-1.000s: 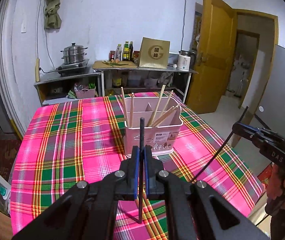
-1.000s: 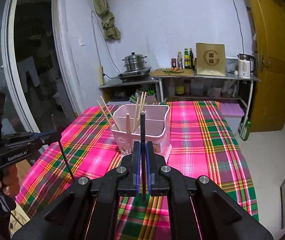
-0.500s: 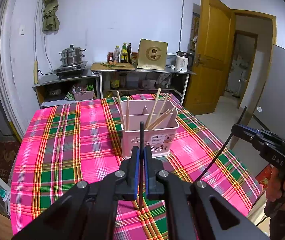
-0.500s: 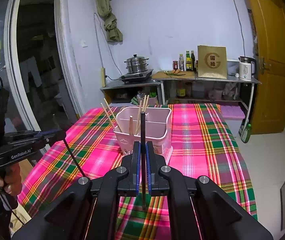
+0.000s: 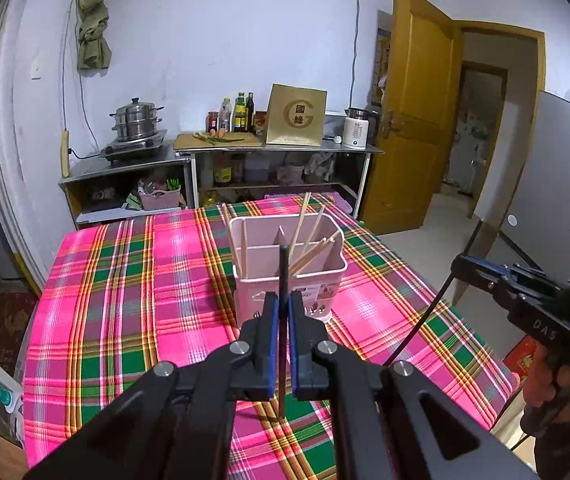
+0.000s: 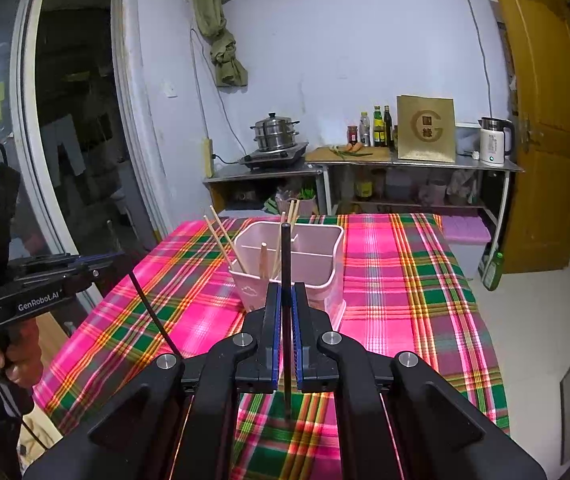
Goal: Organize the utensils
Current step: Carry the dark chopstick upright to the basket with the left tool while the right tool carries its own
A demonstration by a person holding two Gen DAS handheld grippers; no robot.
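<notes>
A pink divided utensil holder [image 5: 289, 276] [image 6: 291, 264] stands on the plaid table and holds several wooden chopsticks [image 5: 305, 240] [image 6: 221, 236]. My left gripper [image 5: 283, 304] is shut on a black chopstick [image 5: 283, 280], held upright in front of the holder. My right gripper [image 6: 285, 292] is shut on another black chopstick [image 6: 285, 256], also upright, on the near side of the holder. Each gripper shows in the other's view: the right one at the right edge [image 5: 461, 268], the left one at the left edge [image 6: 119, 256].
The table has a pink and green plaid cloth [image 5: 133, 280] [image 6: 397, 280]. A steel counter [image 5: 221, 152] with a steamer pot [image 5: 135, 122], bottles and a kettle [image 6: 493, 146] stands behind. A yellow door [image 5: 417, 112] is at the right.
Both grippers have drawn back and risen a little from the holder, which looks smaller and lower now. Both black chopsticks stay gripped.
</notes>
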